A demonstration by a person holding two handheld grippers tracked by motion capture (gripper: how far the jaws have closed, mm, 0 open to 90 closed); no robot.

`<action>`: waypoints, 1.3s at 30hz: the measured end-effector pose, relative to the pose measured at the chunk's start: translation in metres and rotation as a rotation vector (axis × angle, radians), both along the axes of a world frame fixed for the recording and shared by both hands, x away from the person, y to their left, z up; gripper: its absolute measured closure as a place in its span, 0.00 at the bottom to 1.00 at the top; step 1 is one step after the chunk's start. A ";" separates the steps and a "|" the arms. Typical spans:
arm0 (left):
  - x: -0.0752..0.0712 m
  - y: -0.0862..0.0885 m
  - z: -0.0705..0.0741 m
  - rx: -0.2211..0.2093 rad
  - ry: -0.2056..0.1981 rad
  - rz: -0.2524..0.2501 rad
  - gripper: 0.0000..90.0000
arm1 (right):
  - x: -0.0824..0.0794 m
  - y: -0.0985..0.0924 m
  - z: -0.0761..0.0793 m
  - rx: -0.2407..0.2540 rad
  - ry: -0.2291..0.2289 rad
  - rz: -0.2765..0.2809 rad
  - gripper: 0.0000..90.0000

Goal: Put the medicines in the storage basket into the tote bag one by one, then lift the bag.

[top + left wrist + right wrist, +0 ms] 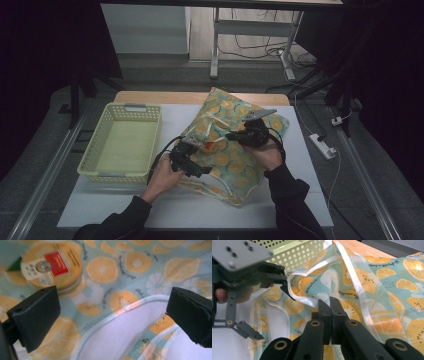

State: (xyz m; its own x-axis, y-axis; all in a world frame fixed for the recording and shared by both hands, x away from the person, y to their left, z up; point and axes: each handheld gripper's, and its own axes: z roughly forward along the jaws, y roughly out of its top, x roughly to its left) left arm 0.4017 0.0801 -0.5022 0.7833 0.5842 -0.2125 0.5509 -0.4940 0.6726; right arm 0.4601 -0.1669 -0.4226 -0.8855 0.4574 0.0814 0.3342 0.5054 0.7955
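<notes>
Right of the yellow basket [120, 142], on the white desk [200, 205]: a cloth bag [240, 160] with orange slices printed all over. Left tongs [192, 150] over the bag's near side, jaws wide apart, nothing between them. Round tin [51, 266] with a red label lying on the bag cloth. Right tongs [329, 308] squeezed together on the bag's cloth, farther from the basket.

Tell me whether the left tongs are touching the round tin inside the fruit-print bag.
Apart. In the left gripper view the left tongs stand open, and the round tin lies beyond them on the bag, no pad on it.
</notes>
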 end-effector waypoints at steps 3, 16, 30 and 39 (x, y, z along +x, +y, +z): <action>0.002 -0.003 -0.005 0.027 -0.001 0.005 0.00 | 0.000 0.000 0.000 -0.001 -0.001 0.002 0.99; 0.009 -0.017 -0.035 0.130 -0.011 0.013 0.00 | 0.000 0.002 -0.002 -0.005 0.003 0.003 0.99; 0.006 -0.019 -0.032 0.184 -0.081 -0.009 0.25 | 0.000 0.003 -0.002 -0.007 0.003 0.004 0.99; 0.011 -0.013 -0.029 0.144 -0.063 0.041 0.88 | -0.001 0.006 -0.004 -0.012 0.005 0.009 0.99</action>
